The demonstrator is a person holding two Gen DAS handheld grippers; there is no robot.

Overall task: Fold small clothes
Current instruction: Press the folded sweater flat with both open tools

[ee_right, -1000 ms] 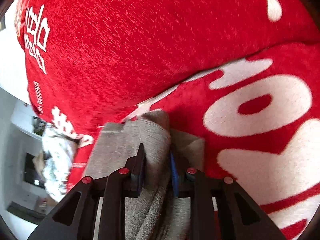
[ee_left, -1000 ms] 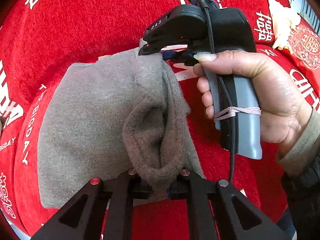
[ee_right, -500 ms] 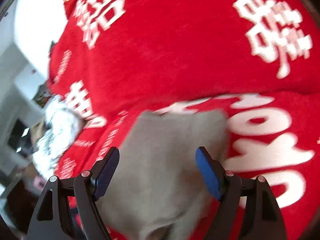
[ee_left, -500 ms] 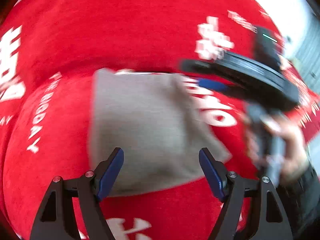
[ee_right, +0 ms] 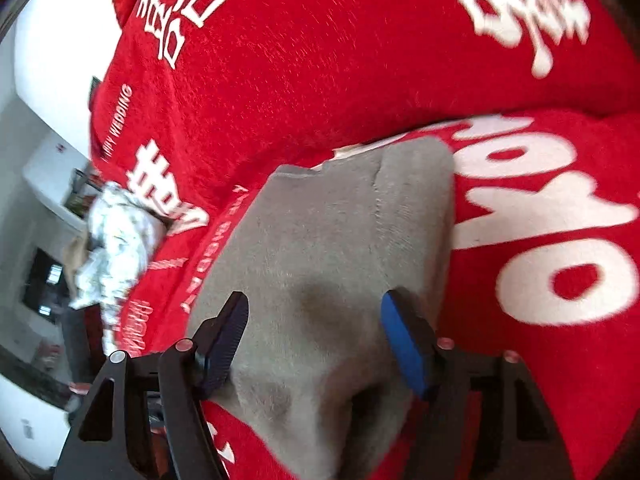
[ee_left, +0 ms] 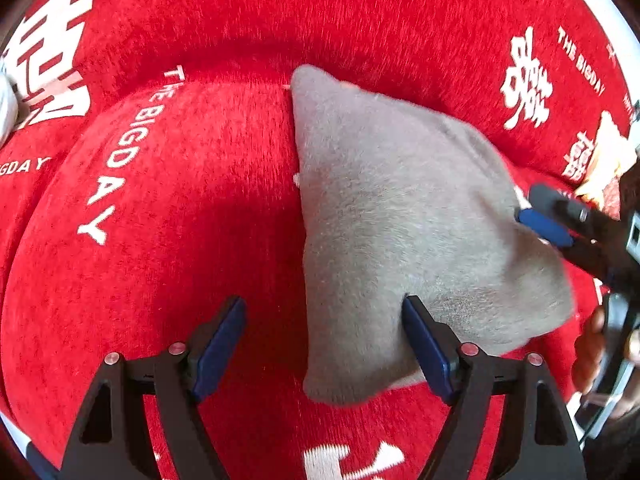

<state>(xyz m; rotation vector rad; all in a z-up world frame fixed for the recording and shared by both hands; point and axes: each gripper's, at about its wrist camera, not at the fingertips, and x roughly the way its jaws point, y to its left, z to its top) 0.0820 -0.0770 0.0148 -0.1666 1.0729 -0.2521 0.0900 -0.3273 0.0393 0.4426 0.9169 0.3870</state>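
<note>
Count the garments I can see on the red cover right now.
2. A folded grey garment lies flat on the red cover, under both open grippers. A crumpled white patterned piece sits at the cover's far-left edge. Others may lie out of view.

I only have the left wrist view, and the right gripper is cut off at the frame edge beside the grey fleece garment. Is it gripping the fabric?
Observer: No. The right gripper hangs over the folded grey fleece garment. Its jaws are closing, but the blue pads are clear of the fabric.
Operator: Any other fabric nearby?
Observer: Yes, a crumpled white patterned cloth lies at the far end of the red plush cover.
</note>
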